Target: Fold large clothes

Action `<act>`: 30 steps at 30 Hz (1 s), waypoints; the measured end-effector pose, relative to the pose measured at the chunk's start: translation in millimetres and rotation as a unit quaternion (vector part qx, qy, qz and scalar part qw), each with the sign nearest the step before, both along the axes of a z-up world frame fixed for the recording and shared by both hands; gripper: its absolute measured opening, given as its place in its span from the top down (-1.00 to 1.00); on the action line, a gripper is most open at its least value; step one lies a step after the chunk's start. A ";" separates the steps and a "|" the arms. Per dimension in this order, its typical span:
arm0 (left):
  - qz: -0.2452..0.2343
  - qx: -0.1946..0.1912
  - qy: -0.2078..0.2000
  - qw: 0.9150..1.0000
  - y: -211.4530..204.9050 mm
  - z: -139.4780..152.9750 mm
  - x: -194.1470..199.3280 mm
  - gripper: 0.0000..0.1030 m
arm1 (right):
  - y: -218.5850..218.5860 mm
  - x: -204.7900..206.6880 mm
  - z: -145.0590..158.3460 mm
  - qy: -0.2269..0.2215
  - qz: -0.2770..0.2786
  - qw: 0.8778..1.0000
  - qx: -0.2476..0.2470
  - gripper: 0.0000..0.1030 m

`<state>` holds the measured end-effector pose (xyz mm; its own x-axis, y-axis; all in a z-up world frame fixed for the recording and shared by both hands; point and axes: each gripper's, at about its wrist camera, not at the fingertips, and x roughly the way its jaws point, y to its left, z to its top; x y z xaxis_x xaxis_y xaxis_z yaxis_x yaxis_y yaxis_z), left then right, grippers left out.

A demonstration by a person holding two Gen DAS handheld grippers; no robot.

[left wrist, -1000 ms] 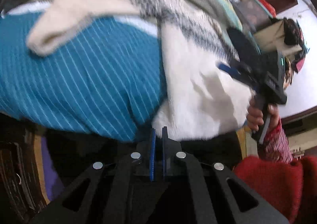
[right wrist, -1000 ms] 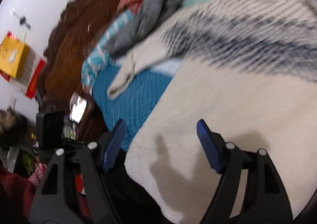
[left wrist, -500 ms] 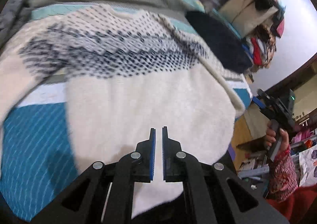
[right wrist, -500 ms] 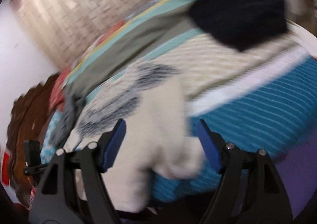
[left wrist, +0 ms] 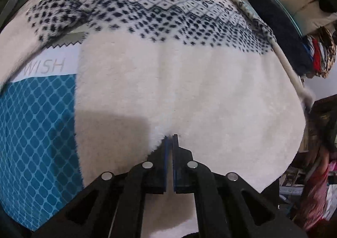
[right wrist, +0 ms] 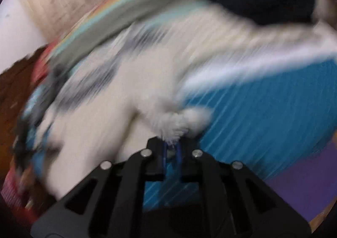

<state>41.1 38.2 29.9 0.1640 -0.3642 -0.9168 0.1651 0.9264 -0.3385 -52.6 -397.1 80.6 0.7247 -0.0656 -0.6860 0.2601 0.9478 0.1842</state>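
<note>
right tool (right wrist: 170,148): just closed, pinching fluffy cream sweater (right wrist: 118,99) edge | teal blanket (right wrist: 263,111) beneath | blurred

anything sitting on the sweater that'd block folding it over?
Partly. A dark garment lies at the cream patterned sweater's far right shoulder, apparently overlapping its edge. The rest of the body is bare. The right claw is shut on a fluffy edge; the left claw stands at the hem.

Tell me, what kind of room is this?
Probably a bedroom. A fluffy white sweater lies spread on a blue patterned bedspread, a dark wooden headboard shows behind, and more clothes are piled at the side.
</note>
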 end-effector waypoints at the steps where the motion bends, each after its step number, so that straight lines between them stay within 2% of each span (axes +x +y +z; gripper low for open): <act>1: 0.000 0.004 -0.004 1.000 0.2 0.9 -0.6 0.17 | -33.5 9.9 29.6 -0.021 -0.057 0.997 -0.054 0.86; 2: -0.002 0.009 -0.007 1.000 0.6 2.0 -1.5 0.17 | -54.7 14.6 46.1 -0.030 -0.085 0.993 -0.078 0.84; 3: -0.003 0.014 -0.009 1.000 0.1 2.7 -2.1 0.17 | -78.9 20.4 61.8 -0.035 -0.109 0.989 -0.094 0.75; 4: -0.004 0.017 -0.010 1.000 -0.1 2.7 -2.9 0.17 | -101.2 29.0 74.0 -0.029 -0.125 0.988 -0.087 0.56; 7: -0.005 0.023 -0.020 1.000 -3.0 5.8 -4.7 0.17 | -120.3 26.0 78.4 -0.048 -0.114 0.992 -0.006 0.40; 8: -0.006 0.022 -0.024 0.999 -3.5 6.9 -5.8 0.17 | -117.9 17.1 72.4 -0.057 -0.100 0.993 0.025 0.17; 9: -0.008 0.021 -0.026 0.999 -2.9 7.2 -8.8 0.17 | -113.1 6.4 63.7 -0.068 -0.086 0.993 0.050 -0.60; 10: -0.009 0.020 -0.025 0.999 -2.5 5.3 -10.5 0.17 | -108.9 -3.4 57.2 -0.085 -0.077 0.991 0.068 -0.88; 11: -0.010 0.020 -0.022 1.000 -1.1 3.9 -12.6 0.17 | -101.9 -18.9 40.9 -0.101 -0.067 0.988 0.097 -0.88; 13: -0.013 0.022 -0.015 1.000 -0.2 3.1 -16.2 0.17 | -81.4 -32.7 23.6 -0.100 -0.052 0.984 0.136 -0.85; 15: -0.014 0.024 -0.024 0.999 0.8 9.9 -20.4 0.17 | -54.3 -63.7 7.9 -0.143 -0.017 0.972 0.187 -0.85; 16: -0.015 0.025 -0.034 0.999 1.5 16.2 -23.7 0.17 | -45.1 -68.5 1.5 -0.145 0.001 0.969 0.201 -0.83; 19: -0.021 0.006 -0.059 0.998 3.6 36.2 -39.7 0.17 | 10.8 -67.9 -26.9 -0.092 0.082 0.962 0.242 -0.68; 22: -0.038 -0.007 -0.073 0.997 2.3 47.2 -55.0 0.17 | 66.1 -47.4 -56.5 -0.022 0.156 0.948 0.276 -0.57; 25: -0.043 -0.009 -0.083 0.996 2.5 53.6 -67.4 0.17 | 122.2 -23.7 -80.5 0.054 0.220 0.922 0.315 -0.38; 26: -0.039 -0.010 -0.086 0.996 5.3 55.2 -69.4 0.17 | 145.9 -18.0 -76.7 0.058 0.249 0.913 0.316 -0.38; 30: -0.001 -0.037 -0.091 0.995 36.5 60.0 -77.5 0.17 | 224.5 19.3 -43.2 0.035 0.335 0.892 0.302 -0.38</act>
